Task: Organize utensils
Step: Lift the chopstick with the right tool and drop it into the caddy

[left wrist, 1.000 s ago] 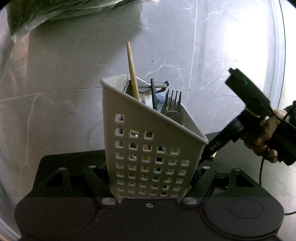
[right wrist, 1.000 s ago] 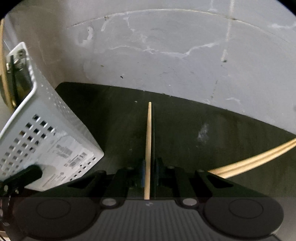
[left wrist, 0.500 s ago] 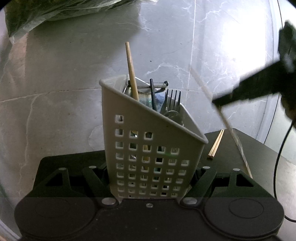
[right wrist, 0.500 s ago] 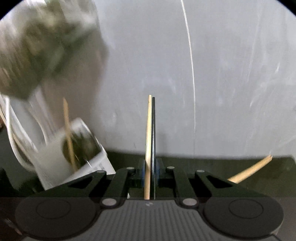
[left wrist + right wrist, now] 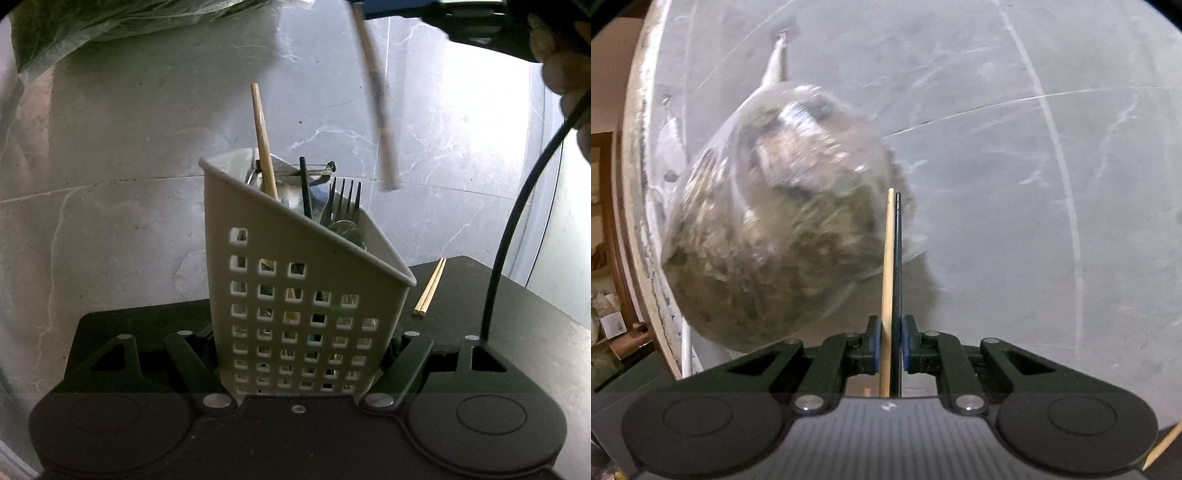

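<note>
- The white perforated plastic caddy (image 5: 306, 306) is clamped steady by the left gripper (image 5: 299, 369)
- The pale wooden chopstick (image 5: 887, 280), pinched in the right gripper (image 5: 890, 350), should be lowered tip-first, clear of the black fork (image 5: 345, 201)

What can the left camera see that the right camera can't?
Only the left wrist view shows the white utensil holder clamped in the left gripper, the fork inside it, and two loose chopsticks on the dark table. Only the right wrist view shows the right gripper jaws shut on its stick. Both show that held chopstick and the plastic bag.
</note>
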`<state>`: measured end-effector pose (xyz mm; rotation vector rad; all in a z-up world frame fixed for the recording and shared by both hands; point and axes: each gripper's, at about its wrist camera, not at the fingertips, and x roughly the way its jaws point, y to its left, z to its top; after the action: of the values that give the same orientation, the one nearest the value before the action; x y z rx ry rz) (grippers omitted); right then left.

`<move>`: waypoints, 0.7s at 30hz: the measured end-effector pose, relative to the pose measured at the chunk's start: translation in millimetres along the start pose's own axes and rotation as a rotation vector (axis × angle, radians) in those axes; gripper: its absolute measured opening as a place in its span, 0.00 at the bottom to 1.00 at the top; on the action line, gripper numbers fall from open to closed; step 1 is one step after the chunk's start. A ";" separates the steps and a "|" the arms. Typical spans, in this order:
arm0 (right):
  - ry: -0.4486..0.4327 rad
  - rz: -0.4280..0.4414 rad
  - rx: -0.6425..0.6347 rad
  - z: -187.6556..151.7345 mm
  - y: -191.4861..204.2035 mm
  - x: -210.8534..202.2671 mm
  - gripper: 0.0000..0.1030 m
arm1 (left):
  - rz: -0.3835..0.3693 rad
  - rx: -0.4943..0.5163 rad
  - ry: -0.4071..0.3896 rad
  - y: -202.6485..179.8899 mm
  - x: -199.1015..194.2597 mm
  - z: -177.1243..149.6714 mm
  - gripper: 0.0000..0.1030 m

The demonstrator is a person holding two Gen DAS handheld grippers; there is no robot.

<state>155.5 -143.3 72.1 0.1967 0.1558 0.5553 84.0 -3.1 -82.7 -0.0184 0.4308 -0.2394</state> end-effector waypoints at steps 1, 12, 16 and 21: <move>0.001 0.011 -0.001 -6.2 3.1 5.8 0.11 | 0.000 -0.001 -0.001 -0.2 -0.1 -0.3 0.75; 0.231 0.053 -0.090 -80.3 20.4 20.9 0.38 | 0.000 -0.006 -0.005 2.0 -1.7 -2.2 0.75; 0.228 0.055 -0.073 -71.4 13.9 8.5 0.64 | 0.001 -0.007 -0.003 1.8 -1.2 -1.7 0.76; 0.158 -0.061 0.035 -51.3 -18.5 -20.6 0.93 | 0.002 -0.009 -0.001 0.1 -1.4 -1.3 0.76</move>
<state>137.4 -162.4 20.1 0.1814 0.3237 0.5078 82.2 -2.7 -83.4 -0.0265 0.4311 -0.2353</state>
